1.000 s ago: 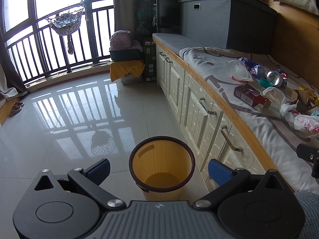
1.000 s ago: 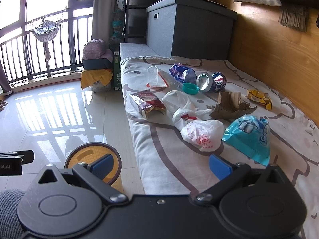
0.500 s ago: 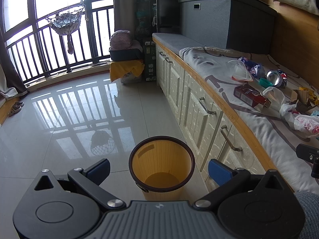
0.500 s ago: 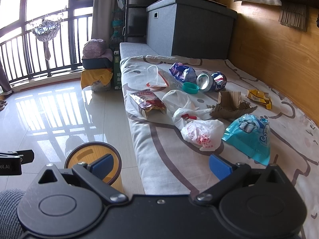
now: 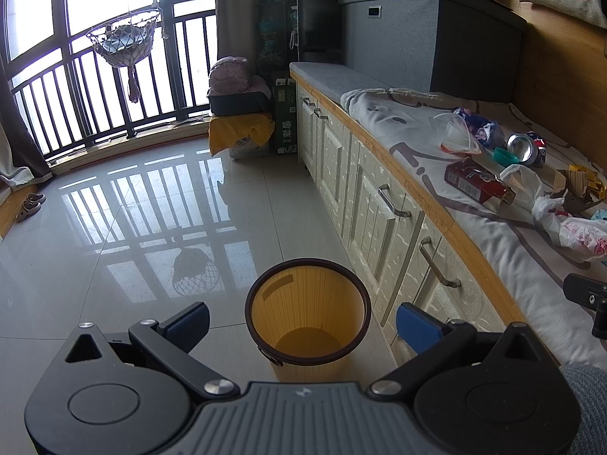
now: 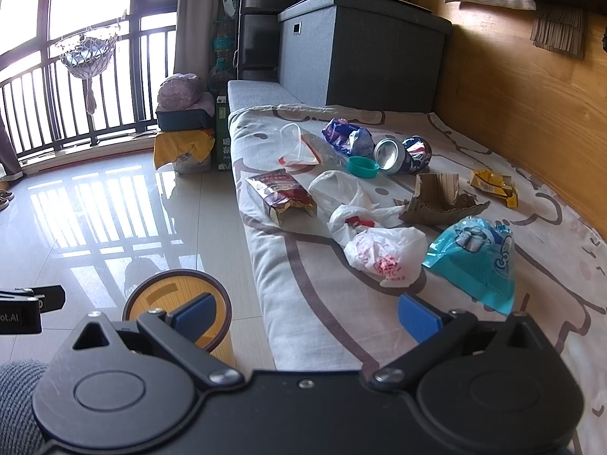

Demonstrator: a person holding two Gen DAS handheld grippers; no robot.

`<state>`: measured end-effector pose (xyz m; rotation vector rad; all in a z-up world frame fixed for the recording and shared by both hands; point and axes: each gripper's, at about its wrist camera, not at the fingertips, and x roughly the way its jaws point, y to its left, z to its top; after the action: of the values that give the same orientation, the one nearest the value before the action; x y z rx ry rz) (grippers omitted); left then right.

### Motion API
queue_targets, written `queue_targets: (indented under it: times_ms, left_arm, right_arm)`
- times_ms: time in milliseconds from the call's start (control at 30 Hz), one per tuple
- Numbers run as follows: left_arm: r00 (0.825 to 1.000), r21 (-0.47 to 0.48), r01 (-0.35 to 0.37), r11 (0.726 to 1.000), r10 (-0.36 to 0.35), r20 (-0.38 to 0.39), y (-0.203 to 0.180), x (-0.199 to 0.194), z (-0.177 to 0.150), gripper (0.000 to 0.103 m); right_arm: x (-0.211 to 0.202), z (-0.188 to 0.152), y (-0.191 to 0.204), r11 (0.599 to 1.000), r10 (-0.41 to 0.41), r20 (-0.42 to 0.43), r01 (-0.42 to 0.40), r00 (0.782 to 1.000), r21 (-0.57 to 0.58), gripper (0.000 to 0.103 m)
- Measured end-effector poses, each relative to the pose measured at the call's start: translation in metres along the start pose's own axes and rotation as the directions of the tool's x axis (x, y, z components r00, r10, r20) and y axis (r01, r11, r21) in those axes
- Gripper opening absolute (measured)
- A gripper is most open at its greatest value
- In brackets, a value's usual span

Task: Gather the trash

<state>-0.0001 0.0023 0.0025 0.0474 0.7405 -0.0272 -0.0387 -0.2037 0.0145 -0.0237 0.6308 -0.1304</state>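
The left gripper (image 5: 303, 322) has its jaws spread wide and empty, and the yellow waste bin (image 5: 307, 326) stands on the floor tiles directly between and just beyond them. The right gripper (image 6: 307, 316) is likewise released, holding nothing, above the patterned sheet (image 6: 303, 265). Ahead of its right jaw lie a white plastic bag (image 6: 383, 250) and a blue pouch (image 6: 478, 258); farther out, a red box (image 6: 280, 193), torn cardboard (image 6: 436, 197), a teal lid (image 6: 362, 167) and a crushed can (image 6: 402, 153).
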Motion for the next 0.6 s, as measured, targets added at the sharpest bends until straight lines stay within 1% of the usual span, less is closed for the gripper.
queue_targets:
  times_ms: [467, 600]
  left_arm:
    - [1.000, 0.004, -0.012, 1.000, 0.012, 0.009, -0.002, -0.002, 0.001, 0.103]
    - [0.998, 0.024, -0.038, 0.999, 0.037, 0.050, -0.004, -0.011, 0.005, 0.103]
  right_arm:
    - [-0.004, 0.002, 0.000, 1.000, -0.012, 0.010, 0.012, 1.000, 0.000, 0.103]
    - [-0.006, 0.005, -0.005, 1.000, -0.015, 0.020, 0.015, 1.000, 0.017, 0.103]
